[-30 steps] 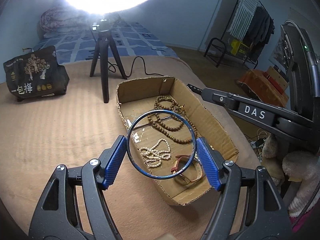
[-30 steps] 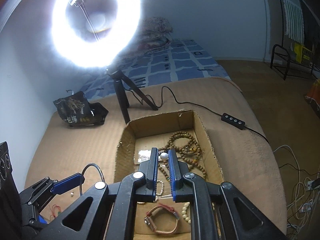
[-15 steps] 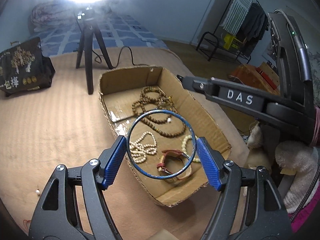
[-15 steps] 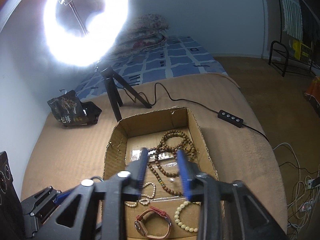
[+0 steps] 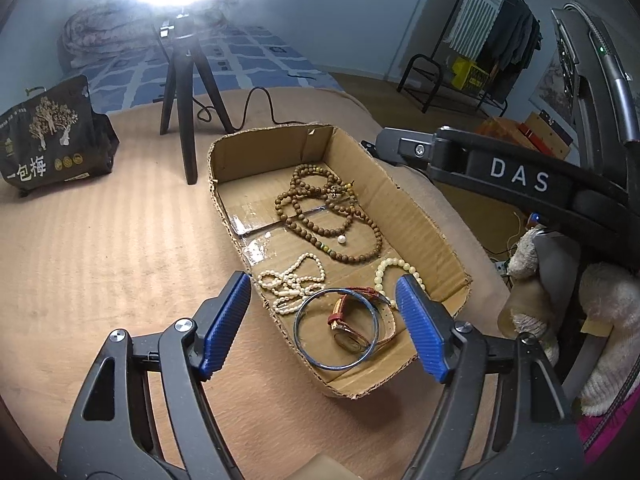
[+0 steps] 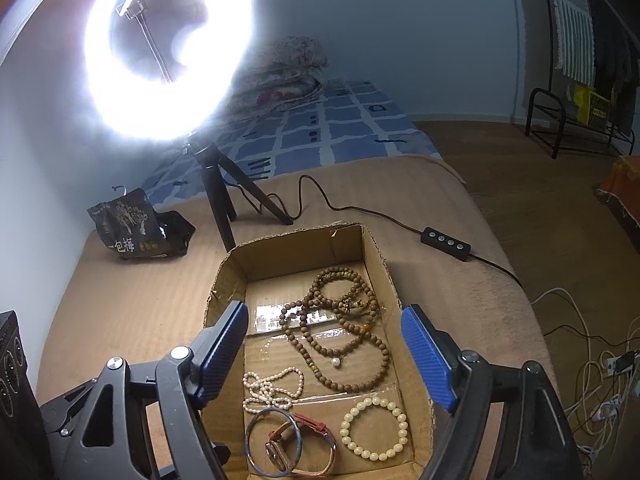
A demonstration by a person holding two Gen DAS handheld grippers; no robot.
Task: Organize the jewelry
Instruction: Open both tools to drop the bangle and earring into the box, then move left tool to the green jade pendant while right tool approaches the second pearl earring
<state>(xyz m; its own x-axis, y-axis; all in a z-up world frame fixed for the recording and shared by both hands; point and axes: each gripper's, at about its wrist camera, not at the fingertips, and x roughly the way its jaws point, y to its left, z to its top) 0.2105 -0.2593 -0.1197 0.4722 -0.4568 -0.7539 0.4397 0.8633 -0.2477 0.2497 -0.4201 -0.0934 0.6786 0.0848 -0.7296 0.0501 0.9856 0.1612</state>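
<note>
Several jewelry pieces lie in the cardboard box (image 6: 224, 276): a blue bangle (image 5: 336, 328) atop a watch (image 5: 350, 332), beside white beads (image 5: 290, 282) and wooden beads (image 6: 340, 332). Left gripper (image 5: 324, 320) and right gripper (image 6: 324, 356) both hover spread apart, holding nothing.

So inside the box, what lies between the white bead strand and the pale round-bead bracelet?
In the right wrist view, the blue bangle lies between the white bead strand and the pale bracelet, overlapping the watch at the cardboard box's near end.
</note>
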